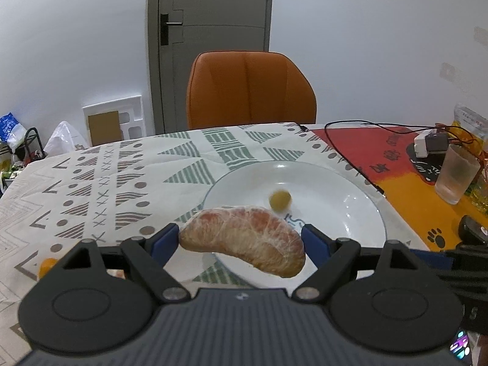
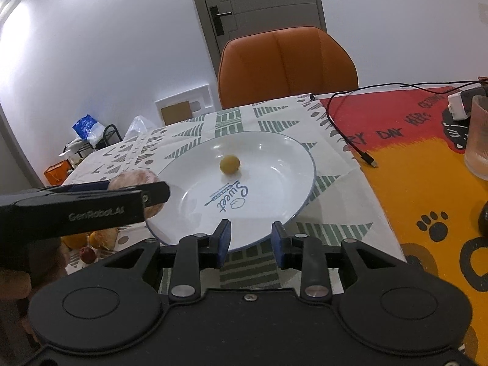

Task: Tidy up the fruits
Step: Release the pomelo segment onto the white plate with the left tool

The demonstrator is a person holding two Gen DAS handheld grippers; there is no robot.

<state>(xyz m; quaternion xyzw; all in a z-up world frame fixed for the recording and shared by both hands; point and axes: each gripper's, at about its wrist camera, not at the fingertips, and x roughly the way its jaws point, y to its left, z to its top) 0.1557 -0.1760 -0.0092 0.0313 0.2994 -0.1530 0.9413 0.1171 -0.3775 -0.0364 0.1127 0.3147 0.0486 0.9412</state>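
Left wrist view shows the left gripper [image 1: 241, 239] pinching a peeled pomelo segment [image 1: 244, 238] between its two blue pads, one pad against each end of the segment. The segment hangs above the near left rim of a white plate [image 1: 329, 213], tilted so its right end sits lower. One small yellow-green fruit [image 1: 280, 199] lies in the plate's middle, apart from the segment. At the far left edge of this view an orange fruit [image 1: 46, 267] shows on the patterned tablecloth [image 1: 122, 177].

From the right wrist view, the right gripper [image 2: 250, 241] has its blue pads spread with nothing between them, held over the plate's near rim. The left gripper enters from the left with the segment in its grip at the plate's left edge. Below it, on the cloth, lie more fruit pieces [image 2: 97, 239] and a small red fruit [image 2: 88, 253].

Farther out, a black cable [image 2: 344, 128] runs across the red and orange mat [image 2: 427, 183] on the right, near a ribbed glass [image 2: 479, 140]. An orange chair [image 2: 286, 67] stands beyond the table's far edge.
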